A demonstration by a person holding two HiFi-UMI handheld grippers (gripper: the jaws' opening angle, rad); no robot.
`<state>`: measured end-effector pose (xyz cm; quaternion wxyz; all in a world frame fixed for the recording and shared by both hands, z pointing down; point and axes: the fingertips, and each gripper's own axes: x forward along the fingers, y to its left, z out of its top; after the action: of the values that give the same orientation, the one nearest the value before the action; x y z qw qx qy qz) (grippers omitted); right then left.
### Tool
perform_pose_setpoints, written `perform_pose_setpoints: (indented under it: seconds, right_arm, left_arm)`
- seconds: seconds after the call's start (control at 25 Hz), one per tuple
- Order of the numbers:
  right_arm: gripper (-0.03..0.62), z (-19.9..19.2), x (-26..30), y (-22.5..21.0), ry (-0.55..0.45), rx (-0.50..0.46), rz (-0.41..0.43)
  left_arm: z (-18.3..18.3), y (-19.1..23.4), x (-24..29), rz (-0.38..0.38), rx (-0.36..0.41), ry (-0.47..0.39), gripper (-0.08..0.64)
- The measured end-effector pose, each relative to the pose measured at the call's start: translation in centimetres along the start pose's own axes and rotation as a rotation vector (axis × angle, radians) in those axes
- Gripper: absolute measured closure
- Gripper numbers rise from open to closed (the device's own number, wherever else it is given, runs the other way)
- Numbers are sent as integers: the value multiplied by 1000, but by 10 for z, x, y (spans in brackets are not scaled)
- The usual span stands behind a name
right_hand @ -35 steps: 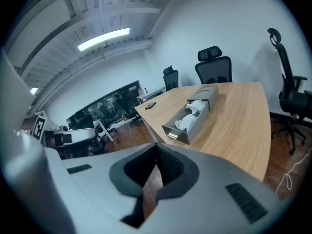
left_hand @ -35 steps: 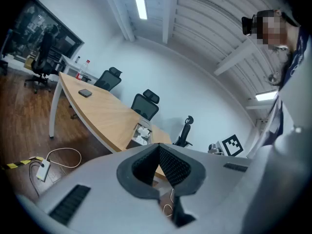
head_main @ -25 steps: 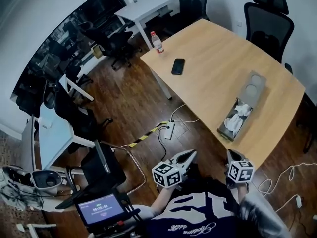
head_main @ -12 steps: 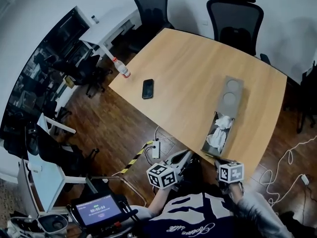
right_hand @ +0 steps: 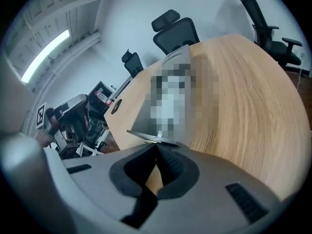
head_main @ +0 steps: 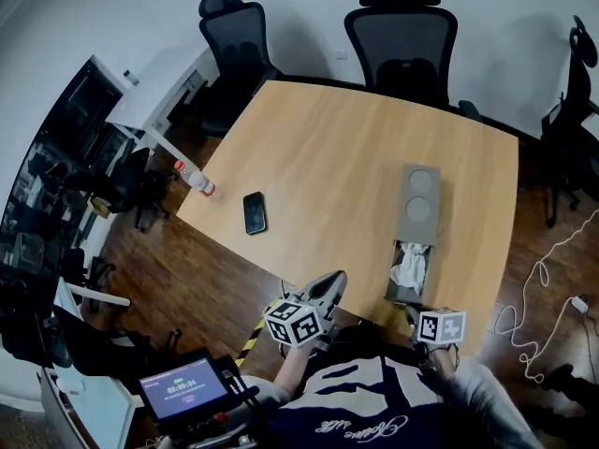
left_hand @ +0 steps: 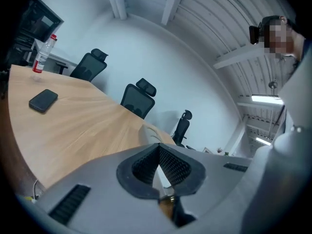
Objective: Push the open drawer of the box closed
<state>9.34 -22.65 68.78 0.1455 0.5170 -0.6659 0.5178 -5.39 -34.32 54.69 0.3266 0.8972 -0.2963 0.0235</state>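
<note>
A grey box [head_main: 418, 204] with two round recesses on top lies on the wooden table [head_main: 328, 157]. Its drawer [head_main: 410, 271] stands pulled out toward the table's near edge, with a crumpled white cloth inside. My right gripper [head_main: 413, 311] is shut and empty, its tips just short of the drawer's front. In the right gripper view the drawer's front edge [right_hand: 155, 137] sits right above the shut gripper [right_hand: 157, 146]. My left gripper [head_main: 331, 280] is shut and empty at the near table edge, left of the drawer. In its own view the left gripper [left_hand: 157, 146] faces across the tabletop.
A black phone [head_main: 255, 212] and a plastic bottle [head_main: 195, 179] lie at the table's left side. Office chairs [head_main: 401, 36] stand behind the table. Cables [head_main: 543, 279] trail on the floor at right. A small timer screen [head_main: 182, 386] is at lower left.
The head view has swung, bringing the table and box to centre. Both grippers are now close to the near table edge, the right one close to the drawer's front.
</note>
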Motion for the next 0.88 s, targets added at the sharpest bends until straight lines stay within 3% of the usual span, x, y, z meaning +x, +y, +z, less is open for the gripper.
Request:
perform_pose_setpoints:
  seconds: [0.12,0.24,0.52,0.88]
  right_arm:
    - [595,9,-1,-3,-40,30,-44]
    - [595,38,-2,-7,-163,60,-54]
    - [595,89,11,-24,-230,-16,-145]
    - [595,143,31,-50,-271,-60,-203]
  left_arm:
    - [17,10,15,-46,14,0,558]
    - [25,18,31,-84,27,27,558]
    - [35,19,45,-151,24,44,558]
    - [41,54,34,-58,4,6,558]
